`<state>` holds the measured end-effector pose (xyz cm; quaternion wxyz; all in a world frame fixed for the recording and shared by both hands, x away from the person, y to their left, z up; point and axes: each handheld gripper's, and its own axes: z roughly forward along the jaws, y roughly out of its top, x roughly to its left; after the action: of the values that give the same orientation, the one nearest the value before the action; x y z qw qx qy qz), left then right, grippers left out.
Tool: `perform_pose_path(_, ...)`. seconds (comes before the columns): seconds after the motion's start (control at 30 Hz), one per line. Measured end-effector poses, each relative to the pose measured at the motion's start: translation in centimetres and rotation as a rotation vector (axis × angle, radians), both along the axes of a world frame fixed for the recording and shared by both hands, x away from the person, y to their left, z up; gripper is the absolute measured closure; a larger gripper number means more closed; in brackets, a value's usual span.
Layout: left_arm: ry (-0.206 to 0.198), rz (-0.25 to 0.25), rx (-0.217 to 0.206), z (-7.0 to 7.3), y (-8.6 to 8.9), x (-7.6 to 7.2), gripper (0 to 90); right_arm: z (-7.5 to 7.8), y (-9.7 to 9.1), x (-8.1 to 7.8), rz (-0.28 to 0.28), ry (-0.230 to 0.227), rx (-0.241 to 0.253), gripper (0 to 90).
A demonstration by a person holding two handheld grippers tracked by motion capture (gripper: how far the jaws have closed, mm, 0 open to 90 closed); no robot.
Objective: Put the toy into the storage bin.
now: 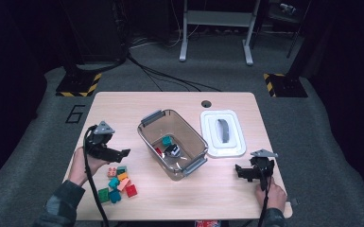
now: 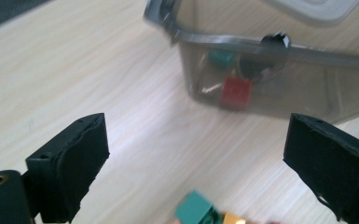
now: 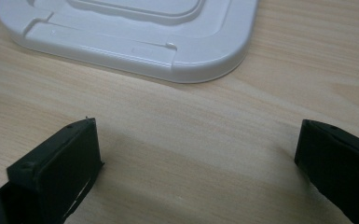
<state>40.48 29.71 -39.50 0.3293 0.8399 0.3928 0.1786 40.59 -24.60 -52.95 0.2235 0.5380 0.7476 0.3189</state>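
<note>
- Bricks: my left gripper (image 1: 123,152), fingers apart and empty, hangs just above the small pile of coloured plastic building bricks (image 1: 117,183) at the table's (image 1: 123,106) near left.
- Closing carelessly could scatter them.
- Right gripper (image 1: 238,171) idles, fingers apart.

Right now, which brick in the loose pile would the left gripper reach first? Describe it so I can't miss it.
On the table, left of the clear bin, lies a pile of bricks just below the open left gripper. At the pile's top, nearest the jaws, sits the pale orange brick. It is the only light-coloured one at that end; its neighbours are teal, red and green.
</note>
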Motion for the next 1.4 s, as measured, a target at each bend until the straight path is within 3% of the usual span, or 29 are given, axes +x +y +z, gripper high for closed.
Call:
perform_pose_path(0.07, 0.027, 0.028, 0.0, -1.2, 1.3, -0.4, 4.8, 0.0, 0.0, 0.0, 0.0, 0.0, 0.0, 0.0)
perform_pose_path(0.23, 0.06, 0.062, -0.015, -2.9, 2.7, -1.0, 4.6, 0.0, 0.0, 0.0, 0.0, 0.0, 0.0, 0.0)
perform_pose_path(0.3, 0.077, 0.089, -0.034, -4.7, 3.4, -1.9, 4.7, 0.0, 0.0, 0.0, 0.0, 0.0, 0.0, 0.0)
perform_pose_path(0.43, 0.115, 0.114, -0.061, -6.7, 4.3, -3.0, 5.7, 0.0, 0.0, 0.0, 0.0, 0.0, 0.0, 0.0)
perform_pose_path(0.57, 0.13, 0.13, -0.079, -7.9, 4.9, -4.1, 6.2, 0.0, 0.0, 0.0, 0.0, 0.0, 0.0, 0.0)
perform_pose_path(0.77, 0.114, 0.129, -0.091, -8.0, 4.8, -5.1, 9.2, 0.0, 0.0, 0.0, 0.0, 0.0, 0.001, 0.0)
perform_pose_path(0.9, 0.12, 0.104, -0.088, -7.9, 3.9, -5.8, 15.9, 0.0, 0.0, 0.0, 0.0, 0.0, 0.0, 0.0)
perform_pose_path(1.0, 0.142, 0.08, -0.067, -8.2, 3.4, -6.0, 26.8, 0.0, 0.0, 0.0, 0.0, 0.0, 0.0, 0.0)
perform_pose_path(1.23, 0.165, 0.09, -0.038, -9.1, 3.1, -6.2, 43.8, 0.0, 0.0, 0.0, 0.001, 0.0, 0.0, 0.0)
perform_pose_path(1.27, 0.171, 0.098, -0.053, -9.3, 3.0, -6.3, 46.8, 0.0, 0.0, 0.0, 0.0, 0.0, 0.001, 0.0)
perform_pose_path(1.33, 0.184, 0.078, -0.037, -9.6, 2.9, -6.4, 52.5, 0.0, 0.0, 0.0, 0.001, 0.0, 0.0, 0.0)
perform_pose_path(1.37, 0.184, 0.078, -0.037, -9.6, 2.9, -6.4, 60.6, 0.0, 0.0, 0.0, 0.001, 0.0, 0.0, 0.0)
perform_pose_path(1.4, 0.19, 0.08, -0.042, -9.7, 2.8, -6.4, 60.6, 0.0, 0.0, 0.0, 0.0, 0.0, 0.0, 0.0)
